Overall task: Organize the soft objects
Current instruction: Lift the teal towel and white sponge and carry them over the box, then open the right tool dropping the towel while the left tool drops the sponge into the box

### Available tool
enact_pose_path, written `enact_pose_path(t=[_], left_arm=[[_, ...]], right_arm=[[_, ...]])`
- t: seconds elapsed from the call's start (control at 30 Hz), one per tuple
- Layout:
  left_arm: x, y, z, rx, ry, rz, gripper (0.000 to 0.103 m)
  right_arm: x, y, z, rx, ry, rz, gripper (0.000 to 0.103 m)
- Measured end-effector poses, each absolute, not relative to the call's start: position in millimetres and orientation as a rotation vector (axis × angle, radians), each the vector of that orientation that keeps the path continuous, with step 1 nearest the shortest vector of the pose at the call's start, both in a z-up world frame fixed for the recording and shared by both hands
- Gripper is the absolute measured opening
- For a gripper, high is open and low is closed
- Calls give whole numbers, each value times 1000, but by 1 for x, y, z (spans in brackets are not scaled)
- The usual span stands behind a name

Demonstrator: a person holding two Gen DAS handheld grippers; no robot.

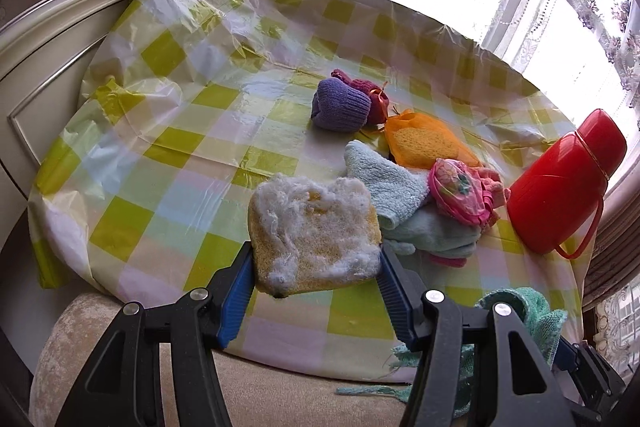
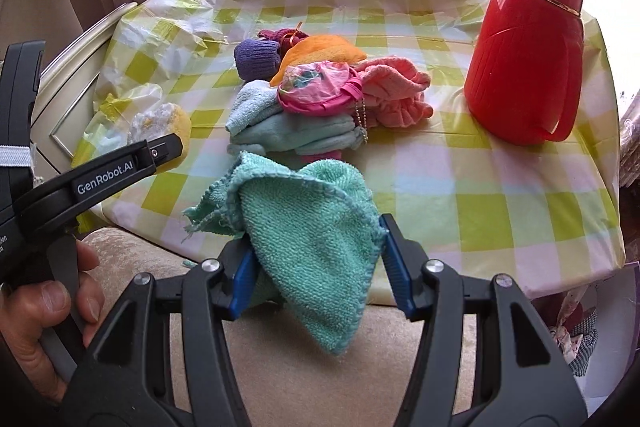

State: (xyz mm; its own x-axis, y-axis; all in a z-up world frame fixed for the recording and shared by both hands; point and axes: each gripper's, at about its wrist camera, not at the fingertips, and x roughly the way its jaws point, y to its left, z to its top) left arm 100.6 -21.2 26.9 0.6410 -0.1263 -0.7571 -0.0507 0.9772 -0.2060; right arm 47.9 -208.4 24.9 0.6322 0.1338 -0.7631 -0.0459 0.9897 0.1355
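Note:
My left gripper (image 1: 316, 267) is shut on a yellow sponge (image 1: 314, 239) topped with white fluff, held above the near edge of the checked table (image 1: 180, 131). In the right wrist view the same sponge (image 2: 182, 125) shows at the left, behind the left gripper's black arm. My right gripper (image 2: 316, 255) is shut on a crumpled mint-green cloth (image 2: 316, 227) that hangs down over the table's front edge. Further back lies a pile: a purple knit piece (image 1: 340, 105), an orange mesh bag (image 1: 428, 141), light blue towels (image 1: 388, 179), a pink pouch (image 1: 456, 191) and a pink cloth (image 2: 396, 91).
A red thermos jug (image 2: 528, 43) stands at the table's right side. A beige upholstered seat (image 1: 100, 339) lies below the front edge. A cream headboard (image 1: 48, 39) and curtains border the left, a bright window the back. A hand (image 2: 44, 311) grips the left tool's handle.

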Motion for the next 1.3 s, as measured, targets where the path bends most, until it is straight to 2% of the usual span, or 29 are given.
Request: enact_pose_path(t=[1.3], left_arm=[[1,-220,50,18,923,-650,60]], right_arm=[[-85,-450,27,287,877,-399,59]])
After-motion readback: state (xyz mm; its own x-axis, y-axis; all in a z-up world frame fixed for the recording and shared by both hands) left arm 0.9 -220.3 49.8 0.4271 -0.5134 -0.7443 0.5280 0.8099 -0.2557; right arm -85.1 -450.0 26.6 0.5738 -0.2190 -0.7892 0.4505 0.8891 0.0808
